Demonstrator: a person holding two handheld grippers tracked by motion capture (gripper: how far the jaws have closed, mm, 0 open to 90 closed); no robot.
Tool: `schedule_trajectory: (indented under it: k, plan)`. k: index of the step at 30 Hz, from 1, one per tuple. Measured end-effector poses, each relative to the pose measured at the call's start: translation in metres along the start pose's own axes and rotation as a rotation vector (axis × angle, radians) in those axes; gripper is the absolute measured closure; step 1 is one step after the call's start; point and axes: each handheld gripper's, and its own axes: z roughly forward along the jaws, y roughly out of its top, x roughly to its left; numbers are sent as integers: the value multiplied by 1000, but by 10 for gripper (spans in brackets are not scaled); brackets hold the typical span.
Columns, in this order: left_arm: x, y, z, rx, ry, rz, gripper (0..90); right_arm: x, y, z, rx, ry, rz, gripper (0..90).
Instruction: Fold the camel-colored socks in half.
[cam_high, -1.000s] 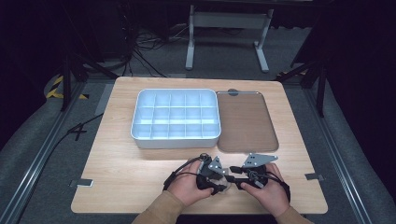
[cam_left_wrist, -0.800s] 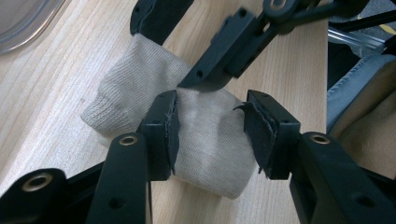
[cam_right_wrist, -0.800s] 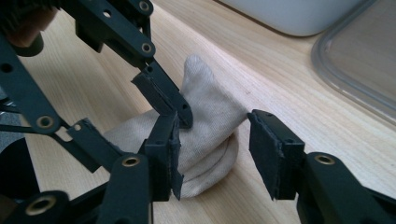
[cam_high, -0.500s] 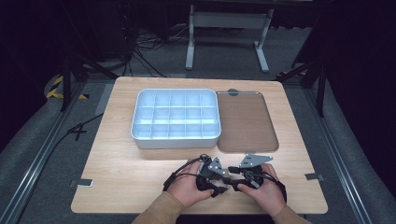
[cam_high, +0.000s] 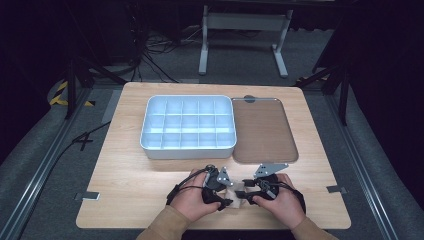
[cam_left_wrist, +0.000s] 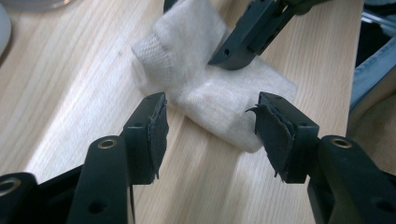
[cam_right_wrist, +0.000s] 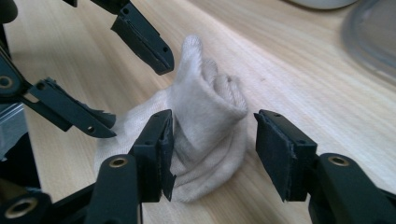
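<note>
A small folded white cloth (cam_left_wrist: 210, 93), perhaps a rolled sock, though the close views leave that unsure, lies on the wooden desk (cam_high: 125, 175) near its front edge, between the person's two hands. The left tongs (cam_left_wrist: 208, 123) have just been opening and now stand wide, their pads clear of the fabric, with the cloth's near end lying just ahead of the gap. The right tongs (cam_right_wrist: 212, 135) have likewise just been opening; the bunched end of the cloth sits between their jaws, close to one pad but not squeezed. Seen from above, both tongs point inward at each other over the cloth. Farther back on the desk a white compartment tray (cam_high: 187, 150) stands just beside a clear lid (cam_high: 265, 130).
</note>
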Motion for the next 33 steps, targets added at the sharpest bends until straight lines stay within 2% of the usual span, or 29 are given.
schedule_trajectory:
  k: [5, 7, 9, 14, 23, 33]
  plan:
    - [0, -5, -5, -1, 12, -10, 446, -3, 3, 3, 29, 41, -1, 497]
    - [2, -8, -8, -3, 21, -16, 446, -8, 3, 5, 40, 90, 33, 545]
    - [1, -10, -8, -7, 26, -26, 446, -8, 4, 5, 45, 100, 38, 555]
    - [2, -13, -12, -7, 33, -36, 443, -9, 6, 5, 58, 148, 43, 686]
    - [5, -14, -15, -20, 42, -38, 440, -2, 10, 2, 64, 108, -11, 751]
    - [9, -17, -21, -35, 49, -49, 440, 3, 15, -6, 52, 111, -31, 758]
